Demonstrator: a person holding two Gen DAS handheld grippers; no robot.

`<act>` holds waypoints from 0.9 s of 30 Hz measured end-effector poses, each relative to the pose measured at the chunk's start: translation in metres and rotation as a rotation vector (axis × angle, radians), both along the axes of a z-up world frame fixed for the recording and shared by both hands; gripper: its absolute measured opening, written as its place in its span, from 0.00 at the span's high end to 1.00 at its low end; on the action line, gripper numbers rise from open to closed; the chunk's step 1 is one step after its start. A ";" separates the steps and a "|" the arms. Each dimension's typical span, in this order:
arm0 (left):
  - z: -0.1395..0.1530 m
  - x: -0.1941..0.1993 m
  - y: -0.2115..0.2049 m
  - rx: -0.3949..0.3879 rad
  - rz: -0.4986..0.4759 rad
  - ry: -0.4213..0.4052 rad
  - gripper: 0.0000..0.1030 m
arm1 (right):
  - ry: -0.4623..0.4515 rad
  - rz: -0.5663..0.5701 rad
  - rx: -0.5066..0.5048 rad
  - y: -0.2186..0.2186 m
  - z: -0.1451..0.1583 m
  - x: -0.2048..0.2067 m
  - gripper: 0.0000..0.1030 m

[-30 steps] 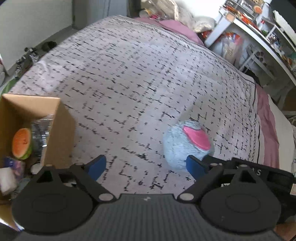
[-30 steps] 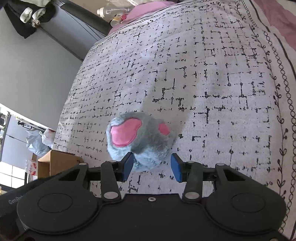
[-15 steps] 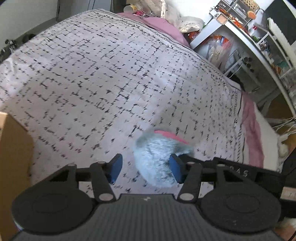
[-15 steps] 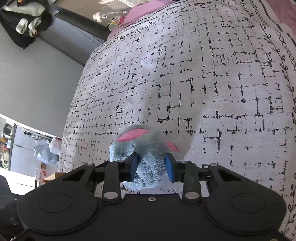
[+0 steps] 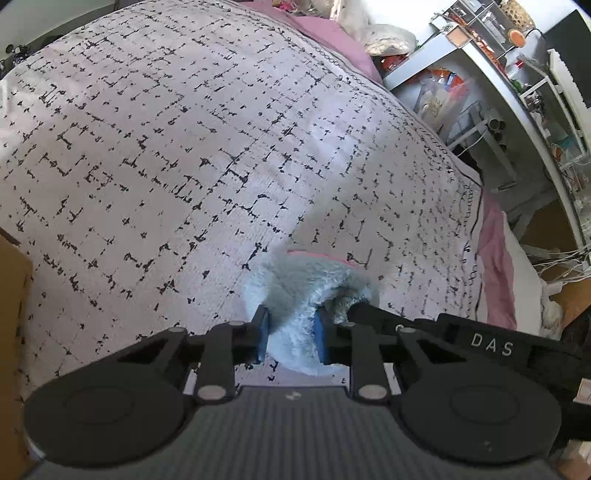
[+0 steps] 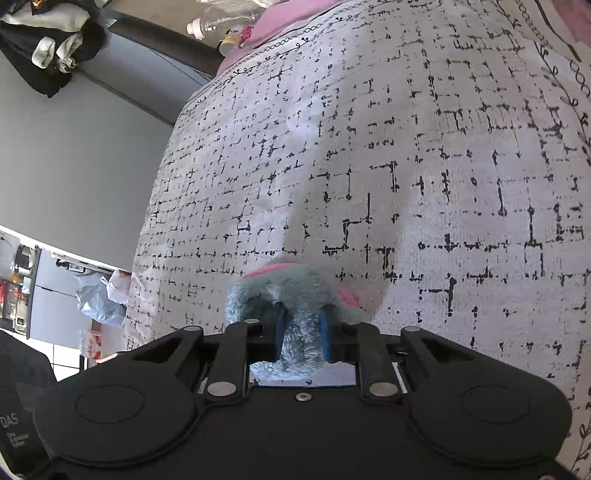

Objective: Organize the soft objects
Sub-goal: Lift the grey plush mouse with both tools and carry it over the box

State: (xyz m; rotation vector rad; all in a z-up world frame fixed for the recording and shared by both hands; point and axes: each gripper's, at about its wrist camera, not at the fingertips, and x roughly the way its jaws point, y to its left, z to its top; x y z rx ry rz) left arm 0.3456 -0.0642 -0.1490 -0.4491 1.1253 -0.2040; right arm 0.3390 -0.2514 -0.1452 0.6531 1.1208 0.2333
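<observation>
The left gripper (image 5: 291, 334) had its blue pads (image 5: 261, 334) drawn in close on the grey plush toy (image 5: 301, 291), with pale fur bulging out in front of and below the narrow gap between them. The right gripper (image 6: 301, 334) was likewise nearly closed, its blue pads (image 6: 280, 332) pressed into the same toy (image 6: 291, 291) from its own side, fur squeezed between them and spilling around the fingers. In the left wrist view the black finger of the right tool reached in from the right and sank into the fur just beside the left tool's right pad, so both claws gripped one toy at once.

The toy was a rounded, fluffy lump with a pink patch (image 5: 317, 255) along its far top edge; a second small pink spot (image 6: 347, 295) showed on its right flank in the right wrist view. It sat low against the bedspread (image 5: 192, 155), a pale cover printed with broken black grid lines; whether it touched the cover or hung just above could not be told.

At the left border of the left view stood the brown wall of a cardboard box (image 5: 13, 295), well apart from the toy. Beyond the bed's far right corner were cluttered white shelves (image 5: 480, 74). In the right view a plastic bottle (image 6: 221, 20) lay past the bed's far end, and dark clothing (image 6: 51, 44) was heaped at upper left.
</observation>
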 end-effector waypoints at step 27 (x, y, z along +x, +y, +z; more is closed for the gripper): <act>0.054 -0.074 0.012 -0.030 -0.028 -0.064 0.78 | -0.096 0.000 -0.081 0.022 0.065 -0.081 0.83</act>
